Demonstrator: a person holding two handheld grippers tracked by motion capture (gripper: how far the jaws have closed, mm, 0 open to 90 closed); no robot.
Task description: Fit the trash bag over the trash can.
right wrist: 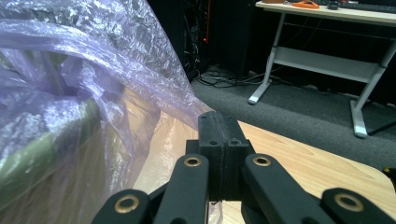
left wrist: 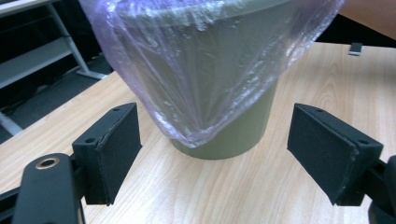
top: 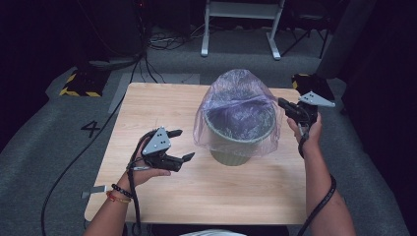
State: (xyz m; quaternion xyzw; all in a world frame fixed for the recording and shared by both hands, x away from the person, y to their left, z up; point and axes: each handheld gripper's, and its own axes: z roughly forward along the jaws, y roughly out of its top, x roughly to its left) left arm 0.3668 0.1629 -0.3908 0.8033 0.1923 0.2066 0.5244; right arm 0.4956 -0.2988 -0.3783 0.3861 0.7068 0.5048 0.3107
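Note:
A green bin [top: 236, 150] stands on the wooden table [top: 196, 196], right of centre, with a thin purple plastic bag [top: 238, 93] draped over its top and hanging down its sides. My left gripper [top: 184, 144] hovers left of the bin, jaws open and empty. In the left gripper view the wide-apart left gripper [left wrist: 214, 140] frames the bin [left wrist: 233, 135] and the bag [left wrist: 196, 60]. My right gripper [top: 284, 104] sits at the bag's right edge. In the right gripper view the right gripper [right wrist: 218, 116] is shut, with the bag's [right wrist: 93, 56] film running down to its pads.
A white-framed desk [top: 241, 10] stands behind the table on grey carpet. A yellow-and-black striped block [top: 78, 83] and cables lie at the back left. A "4" [top: 91, 128] is marked on the floor left of the table. The table's front half is bare wood.

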